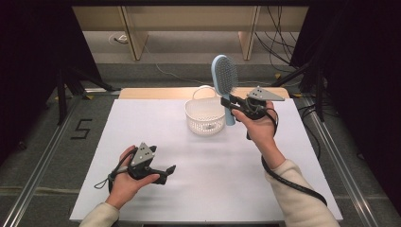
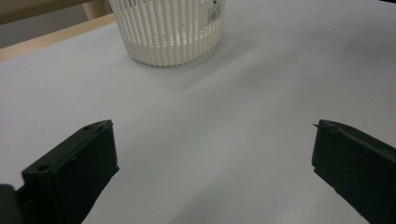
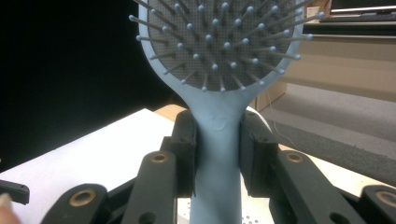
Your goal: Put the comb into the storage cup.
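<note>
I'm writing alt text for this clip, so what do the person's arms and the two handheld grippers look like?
Both sleeves are cream-coloured and long. Each gripper, left gripper and right gripper, is black with two flat, blocky jaws, brass-coloured pivot rings at the linkage and a grey three-cornered plate on top. A black cable trails from each.

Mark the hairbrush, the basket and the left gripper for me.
hairbrush (image 1: 225, 74): high view, on the bristle pad.
basket (image 1: 204, 124): high view, on the front wall.
left gripper (image 1: 170, 169): high view, between its open fingertips.
</note>
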